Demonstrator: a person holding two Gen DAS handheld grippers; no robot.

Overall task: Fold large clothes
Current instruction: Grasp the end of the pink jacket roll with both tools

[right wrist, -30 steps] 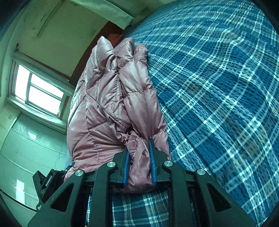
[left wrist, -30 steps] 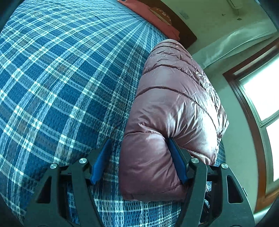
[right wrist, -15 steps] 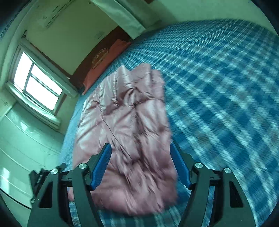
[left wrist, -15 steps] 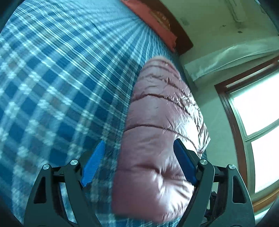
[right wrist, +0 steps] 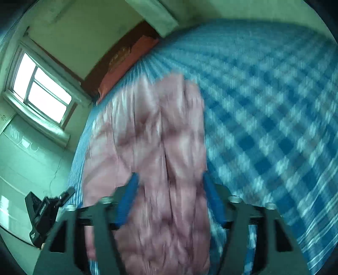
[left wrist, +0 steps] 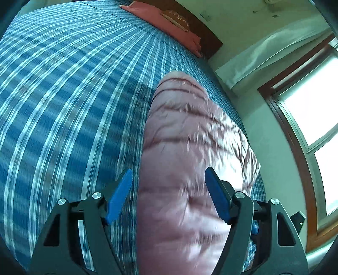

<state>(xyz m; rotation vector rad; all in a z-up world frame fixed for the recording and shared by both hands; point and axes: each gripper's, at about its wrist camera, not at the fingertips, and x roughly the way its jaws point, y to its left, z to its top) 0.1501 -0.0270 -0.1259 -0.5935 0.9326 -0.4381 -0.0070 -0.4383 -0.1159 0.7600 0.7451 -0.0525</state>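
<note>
A folded, quilted pink puffer jacket [left wrist: 190,137] lies along the edge of the blue plaid bed [left wrist: 63,84]. In the left wrist view my left gripper [left wrist: 168,171] hovers above the jacket's near end. Its blue pads are apart and clear of the fabric, and the jaws are closing a little. In the right wrist view the jacket [right wrist: 152,127] shows its stacked folds. My right gripper [right wrist: 170,176] is open above it, pads off the cloth on both sides. The left gripper's body [right wrist: 42,211] shows at the lower left. Both views are motion-blurred.
A red pillow [left wrist: 169,19] rests against the dark headboard at the far end of the bed [right wrist: 264,105]. A window [left wrist: 306,105] and wall run close along the jacket's side. Plaid bedspread stretches wide on the other side.
The right gripper let go of the jacket's fold and opened wide. Both grippers rose and pulled back from the jacket. The left pads no longer touch it.
</note>
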